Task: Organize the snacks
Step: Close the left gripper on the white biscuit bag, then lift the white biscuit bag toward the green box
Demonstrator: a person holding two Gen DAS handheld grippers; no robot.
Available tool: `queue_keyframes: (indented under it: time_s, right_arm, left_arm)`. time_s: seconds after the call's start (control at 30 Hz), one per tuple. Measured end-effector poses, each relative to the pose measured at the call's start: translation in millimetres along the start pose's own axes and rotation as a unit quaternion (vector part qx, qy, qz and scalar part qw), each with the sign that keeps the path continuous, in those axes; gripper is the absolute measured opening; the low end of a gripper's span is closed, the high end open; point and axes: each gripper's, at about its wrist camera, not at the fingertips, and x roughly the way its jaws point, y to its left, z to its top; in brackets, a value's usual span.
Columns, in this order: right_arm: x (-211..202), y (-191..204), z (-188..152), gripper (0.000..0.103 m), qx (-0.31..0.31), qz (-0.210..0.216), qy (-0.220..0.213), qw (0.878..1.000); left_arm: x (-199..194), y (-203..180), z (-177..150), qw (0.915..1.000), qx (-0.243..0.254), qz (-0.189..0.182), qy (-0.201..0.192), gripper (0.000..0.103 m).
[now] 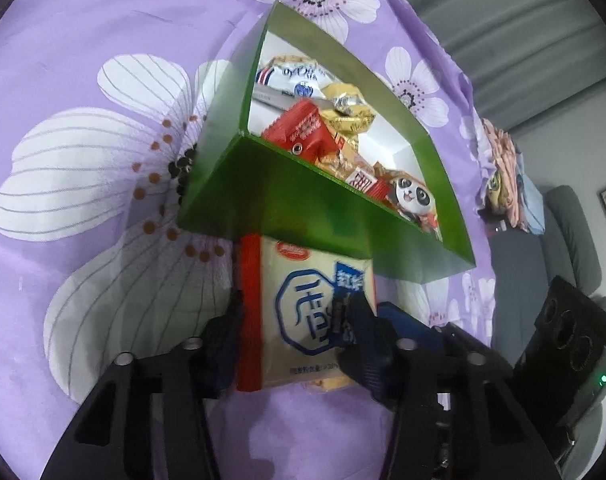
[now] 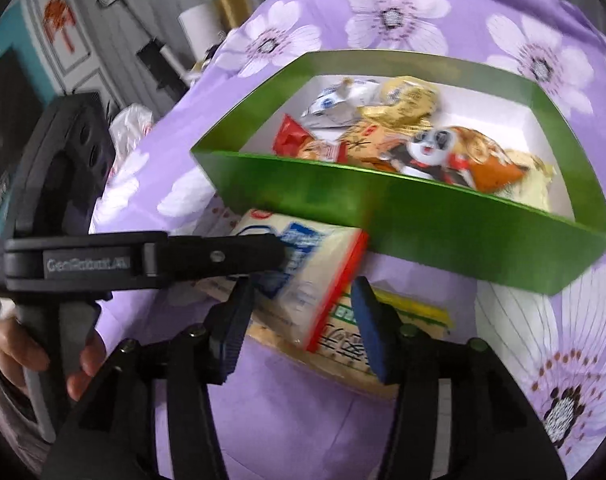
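Left gripper [image 1: 299, 320] is clamped on the cream cracker packet [image 1: 303, 312], low centre of its frame, packet's top edge tucked against the green box [image 1: 287, 200] wall. Right gripper [image 2: 299, 316] has jaws apart straddling that packet and a second flat packet [image 2: 343, 344] beneath, pads touching neither as far as I can tell. Risk: lifting straight ahead jams the packet into the wall and shoves the box, or drags the lower packet.

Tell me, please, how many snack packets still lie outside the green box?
2: a cream packet gripped by the left gripper just before the box, and a flat packet beneath it. Others may be hidden.
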Motion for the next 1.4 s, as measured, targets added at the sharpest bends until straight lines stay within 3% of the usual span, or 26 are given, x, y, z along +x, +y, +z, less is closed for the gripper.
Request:
queue_keyframes:
  time_s: [0.27,0.7,0.93,1.4]
  right_arm:
    - [5,7,4,0.025,-0.016,0.016,-0.004,1.000]
    - [-6,8,-5,0.012,-0.003,0.012,-0.039,0.999]
    - [-17,-1,-10,0.009,0.019,0.005,-0.054,0.998]
    - [-42,-3,-15,0.008,0.030,-0.004,-0.086,0.996]
  left_arm:
    - [0,-2,0,1.0000,0.000,-0.004,-0.002,0.048]
    - [-8,-16,-6,0.9995,0.026,0.006,-0.016,0.047]
    - [-11,-28,-11,0.9981,0.057,0.010,-0.019,0.034]
    - [-22,-57,-20,0.9928,0.111,0.012,-0.044,0.031]
